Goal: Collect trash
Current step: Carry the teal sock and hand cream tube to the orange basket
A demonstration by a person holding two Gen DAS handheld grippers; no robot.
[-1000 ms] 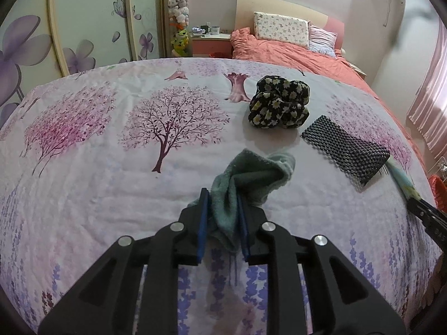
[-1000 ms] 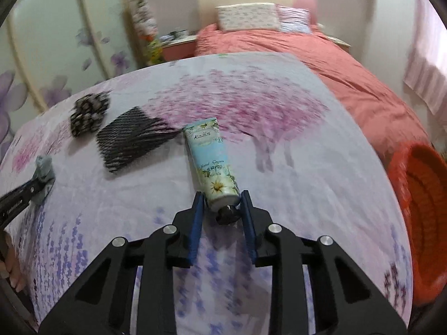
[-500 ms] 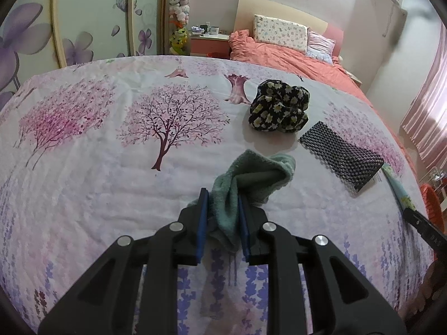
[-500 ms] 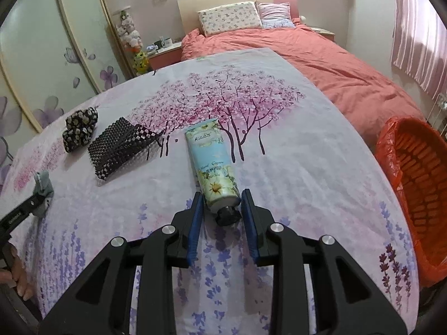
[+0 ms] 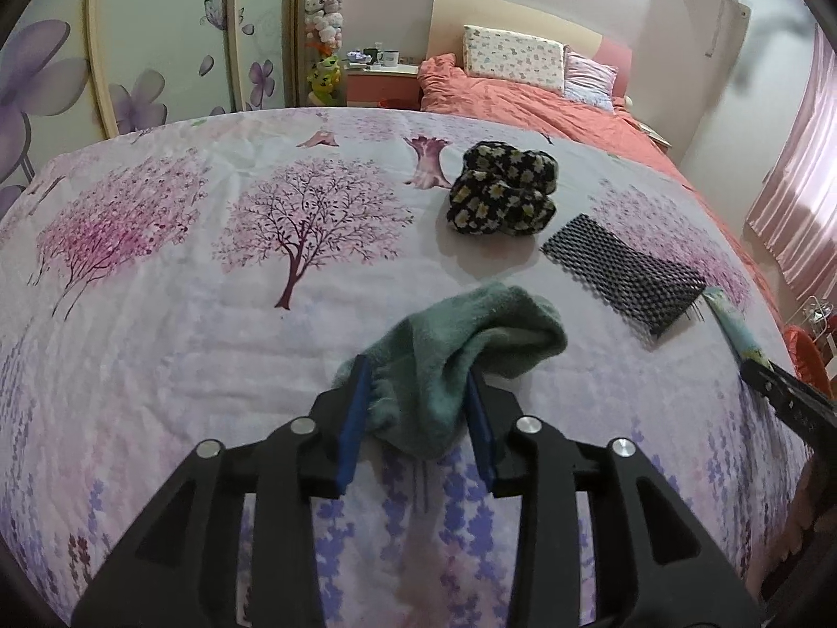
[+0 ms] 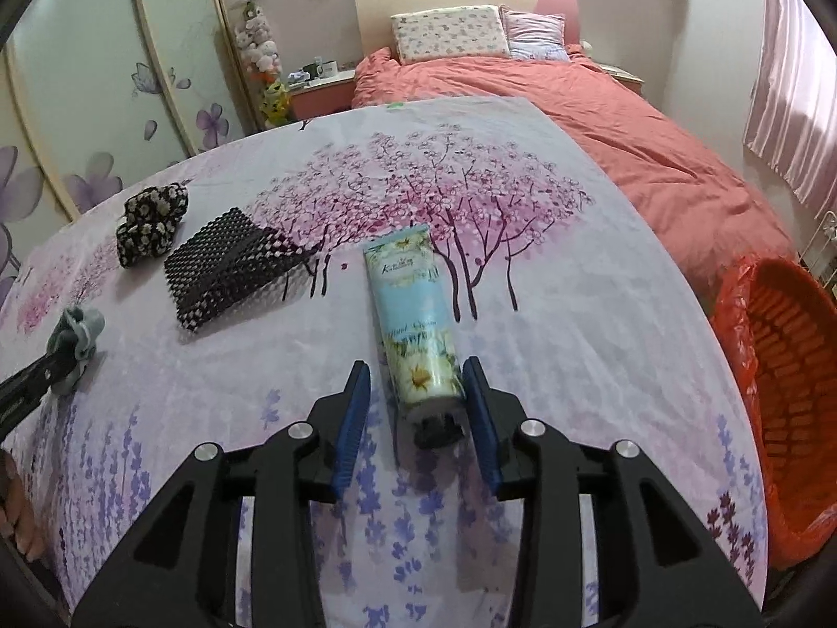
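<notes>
Your left tongs (image 5: 418, 413) pinch the soft, light green sock (image 5: 460, 345) at its near end above the desk (image 5: 157, 314); your right tongs (image 6: 418, 408), parted, straddle the slippery cream tube (image 6: 416, 324) at its stiffer near cap end.

Free room and obstacles on the floral sheet (image 5: 157, 345).

The sheet's left half lies bare; on the right a flowered black bundle (image 5: 501, 189), black mesh pad (image 5: 622, 269) and hand-cream tube (image 6: 416, 320) lie in a row with narrow gaps. The orange basket (image 6: 784, 397) stands beyond the sheet's right edge.
</notes>
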